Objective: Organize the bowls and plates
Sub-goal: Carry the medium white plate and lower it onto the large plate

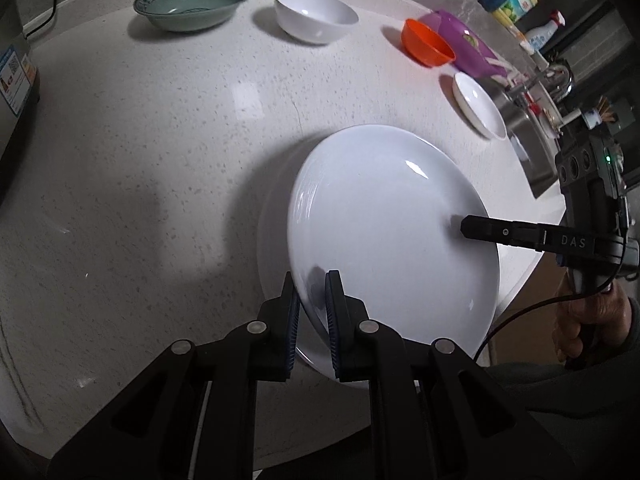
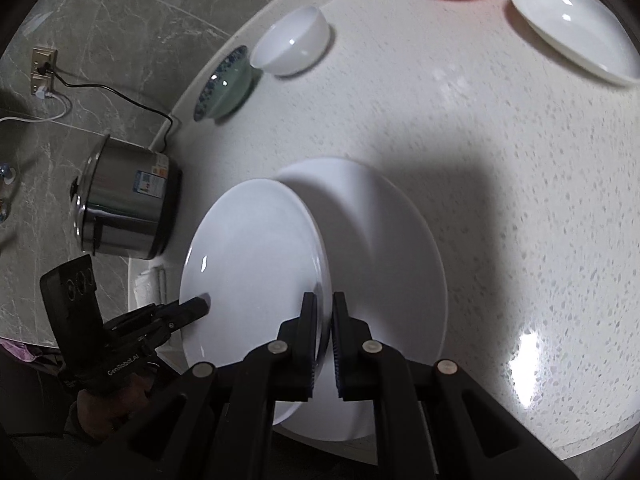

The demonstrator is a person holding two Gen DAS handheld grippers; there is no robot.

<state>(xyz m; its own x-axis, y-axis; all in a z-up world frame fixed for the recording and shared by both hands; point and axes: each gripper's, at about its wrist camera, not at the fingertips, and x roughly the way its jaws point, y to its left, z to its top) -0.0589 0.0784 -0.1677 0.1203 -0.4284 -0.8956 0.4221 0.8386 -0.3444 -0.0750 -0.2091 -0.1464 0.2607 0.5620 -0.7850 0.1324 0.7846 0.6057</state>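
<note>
Glossy white plate (image 1: 384, 220), tilted over another plate (image 2: 400, 264), gripped at opposite rims by both grippers' jaws.

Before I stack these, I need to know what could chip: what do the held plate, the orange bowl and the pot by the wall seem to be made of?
Held plate: glazed ceramic or white glass, by the sharp highlights; could chip.
Orange bowl: probably plastic; saturated colour, thin wall, duller sheen.
Pot: brushed stainless steel, showing streaked grey reflections.
</note>
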